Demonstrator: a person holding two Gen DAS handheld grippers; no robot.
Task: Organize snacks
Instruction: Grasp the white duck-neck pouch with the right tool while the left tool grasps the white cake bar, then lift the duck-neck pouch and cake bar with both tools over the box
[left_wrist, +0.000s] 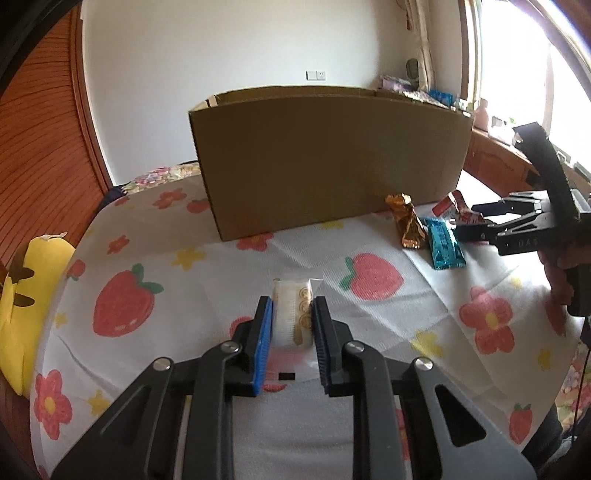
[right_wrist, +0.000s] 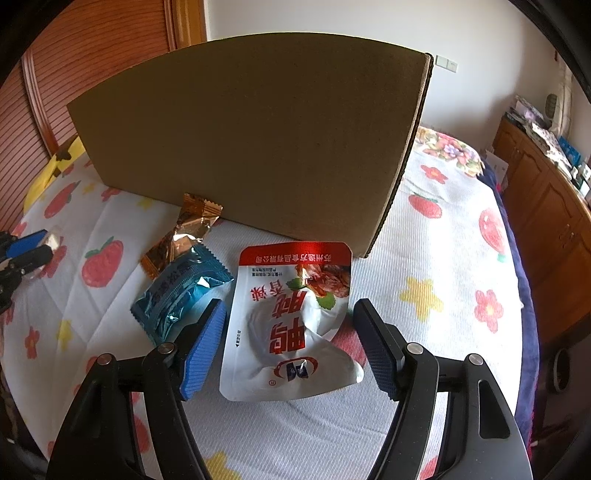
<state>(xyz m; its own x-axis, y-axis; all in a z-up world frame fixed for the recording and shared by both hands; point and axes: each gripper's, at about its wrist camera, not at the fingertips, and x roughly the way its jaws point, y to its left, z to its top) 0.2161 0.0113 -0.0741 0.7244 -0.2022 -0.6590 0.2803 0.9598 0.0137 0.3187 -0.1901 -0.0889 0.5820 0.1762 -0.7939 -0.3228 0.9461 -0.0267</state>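
My left gripper (left_wrist: 293, 306) is shut on a small white and gold snack packet (left_wrist: 293, 310), low over the strawberry-print cloth (left_wrist: 184, 288). My right gripper (right_wrist: 290, 314) is open, its fingers on either side of a white and red snack pouch (right_wrist: 291, 325) that lies on the cloth. A blue snack packet (right_wrist: 177, 295) and a gold foil snack (right_wrist: 184, 232) lie just left of the pouch. A tall brown cardboard box (left_wrist: 328, 158) stands behind them; it also shows in the right wrist view (right_wrist: 258, 140). Its inside is hidden.
A yellow plush toy (left_wrist: 26, 306) lies at the cloth's left edge. A wooden slatted wall (left_wrist: 40, 147) is on the left. A wooden cabinet (right_wrist: 546, 221) with clutter on top stands to the right, by a bright window (left_wrist: 554, 85).
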